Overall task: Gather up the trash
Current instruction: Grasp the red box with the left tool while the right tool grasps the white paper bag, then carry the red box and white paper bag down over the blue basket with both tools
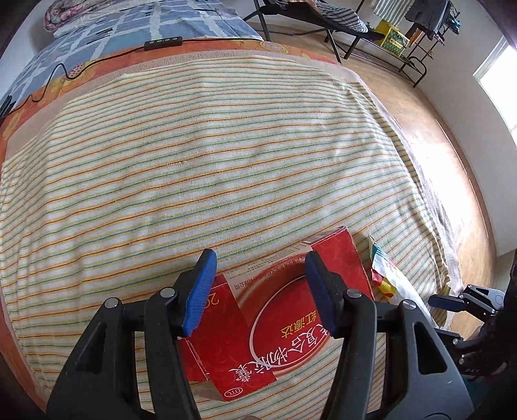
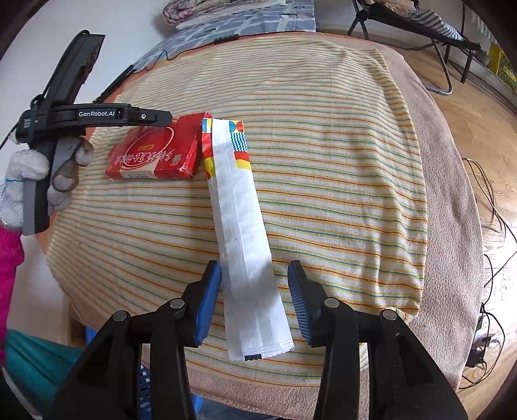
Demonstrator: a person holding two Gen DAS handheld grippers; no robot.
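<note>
A red medicine box (image 1: 284, 307) with Chinese print lies on the striped towel (image 1: 194, 161). My left gripper (image 1: 260, 261) is open, hovering over the box with a blue pad on each side. In the right wrist view the same box (image 2: 155, 152) lies at the left, with the left gripper (image 2: 142, 115) just above it. A long white paper wrapper (image 2: 245, 232) with coloured print at its far end lies beside the box. My right gripper (image 2: 253, 274) is open, its jaws either side of the wrapper's near part. The wrapper's end also shows in the left wrist view (image 1: 387, 274).
The towel covers a bed with a beige blanket (image 2: 452, 194). A black cable and controller (image 1: 163, 43) lie at the bed's far end by a blue checked quilt (image 1: 129, 26). A folding chair (image 2: 420, 19) stands on the wooden floor (image 1: 420, 106). A blue basket (image 2: 145, 387) sits below the bed edge.
</note>
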